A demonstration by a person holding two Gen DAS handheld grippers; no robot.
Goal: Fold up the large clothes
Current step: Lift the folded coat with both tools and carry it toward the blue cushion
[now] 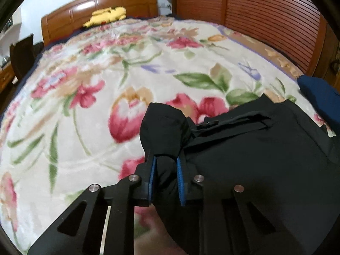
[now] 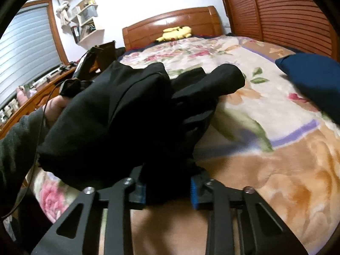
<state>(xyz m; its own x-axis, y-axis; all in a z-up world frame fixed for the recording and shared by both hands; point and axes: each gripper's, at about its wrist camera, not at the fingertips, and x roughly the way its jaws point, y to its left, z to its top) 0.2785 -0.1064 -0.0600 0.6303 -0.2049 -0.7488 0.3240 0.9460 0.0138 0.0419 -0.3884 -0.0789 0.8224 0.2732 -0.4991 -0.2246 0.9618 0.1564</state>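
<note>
The left gripper (image 1: 165,178) pinches a bunched fold of the black garment (image 1: 265,159) between its blue pads; the rest spreads to its right over the floral blanket (image 1: 85,85). The right gripper (image 2: 169,188) clamps another fold, cloth heaped just ahead and a hand (image 2: 53,106) to its left. Farther off lie a blue pillow (image 2: 312,78), yellow toy (image 2: 176,33) and headboard (image 2: 170,21)

A bed covered by a floral blanket (image 1: 89,80) fills most of both views. A glossy wooden headboard (image 1: 99,10) is seen at the top, set against a pale wall (image 2: 131,2). Louvred wooden doors (image 1: 265,12) occupy the upper right. A window with a lowered blind (image 2: 27,48) and wall shelves (image 2: 87,19) are located at the upper left of the right wrist view.
</note>
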